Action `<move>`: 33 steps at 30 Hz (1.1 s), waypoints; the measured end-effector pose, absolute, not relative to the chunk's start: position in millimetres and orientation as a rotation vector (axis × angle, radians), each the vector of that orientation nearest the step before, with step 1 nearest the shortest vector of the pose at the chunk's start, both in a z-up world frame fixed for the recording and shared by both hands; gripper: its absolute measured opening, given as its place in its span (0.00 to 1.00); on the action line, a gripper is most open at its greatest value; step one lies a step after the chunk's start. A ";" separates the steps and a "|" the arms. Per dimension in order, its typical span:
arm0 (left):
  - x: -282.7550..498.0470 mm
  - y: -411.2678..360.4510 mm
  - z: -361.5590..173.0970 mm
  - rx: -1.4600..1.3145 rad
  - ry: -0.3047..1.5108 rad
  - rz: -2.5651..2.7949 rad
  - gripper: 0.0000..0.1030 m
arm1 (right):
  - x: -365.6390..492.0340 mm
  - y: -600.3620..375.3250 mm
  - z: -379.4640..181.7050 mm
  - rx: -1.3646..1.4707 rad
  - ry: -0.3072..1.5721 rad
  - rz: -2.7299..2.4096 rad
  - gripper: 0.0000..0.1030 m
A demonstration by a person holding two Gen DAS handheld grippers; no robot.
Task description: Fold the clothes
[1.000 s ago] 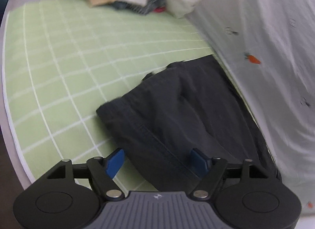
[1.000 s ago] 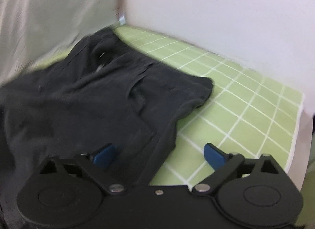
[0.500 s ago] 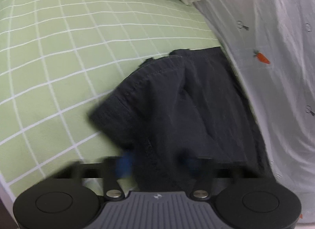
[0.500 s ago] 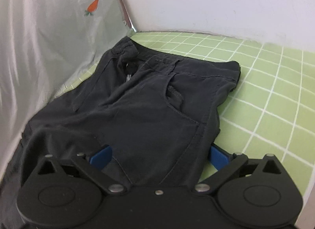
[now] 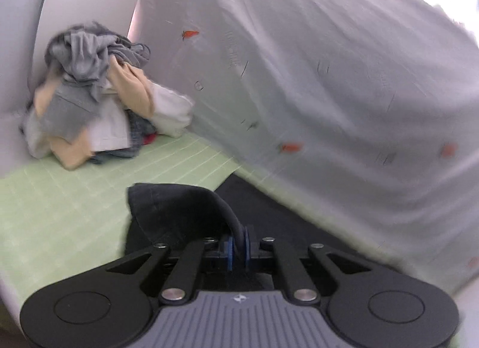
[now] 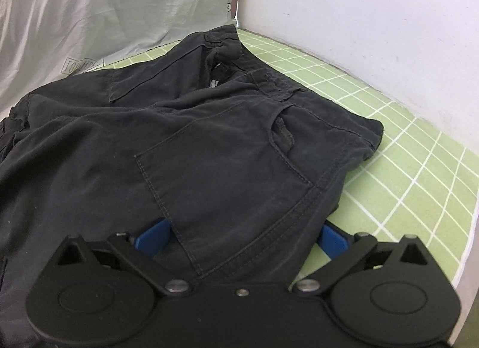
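Note:
Black shorts (image 6: 209,144) lie spread on a green checked mat (image 6: 419,168), waistband at the far end near the wall. In the left wrist view my left gripper (image 5: 238,243) is shut on a fold of the black shorts (image 5: 179,207), and the pinched cloth arches up off the mat (image 5: 60,198). My right gripper (image 6: 242,234) stands open at the near side edge of the shorts. The seamed edge and a patch pocket lie between its blue pads (image 6: 152,234) without being pressed.
A heap of grey, beige and white clothes (image 5: 98,102) sits at the far corner of the mat. A white sheet printed with carrots (image 5: 329,78) hangs along one side, also in the right wrist view (image 6: 89,19). A pale wall (image 6: 359,19) borders the mat.
My left gripper went from open around the shorts' hem to shut on it, then rose and rolled, lifting the cloth. My right gripper slid closer along the shorts' side edge, still open.

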State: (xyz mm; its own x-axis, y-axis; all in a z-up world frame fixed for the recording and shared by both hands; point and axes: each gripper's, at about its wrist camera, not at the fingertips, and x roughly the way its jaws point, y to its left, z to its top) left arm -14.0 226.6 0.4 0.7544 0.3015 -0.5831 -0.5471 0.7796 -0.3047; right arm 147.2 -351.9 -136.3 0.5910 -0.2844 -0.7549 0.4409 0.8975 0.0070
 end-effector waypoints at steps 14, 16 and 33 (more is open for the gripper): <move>-74.8 250.9 -100.6 -0.751 0.888 0.727 0.29 | 145.8 -354.5 -134.8 0.200 0.845 -0.418 1.00; -78.8 259.8 -94.9 -0.747 0.870 0.750 0.37 | 146.1 -354.6 -135.0 0.200 0.845 -0.418 1.00; 13.1 341.1 -110.9 -0.644 0.902 0.601 0.67 | 128.5 -329.5 -133.6 0.275 0.844 -0.555 1.00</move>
State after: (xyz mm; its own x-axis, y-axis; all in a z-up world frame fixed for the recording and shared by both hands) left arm 13.1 341.1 -110.9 0.4861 0.2001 -0.8507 -0.7080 0.6608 -0.2492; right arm 128.5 -329.5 -133.6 0.5349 -0.3536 -0.7674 0.5649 0.8250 0.0136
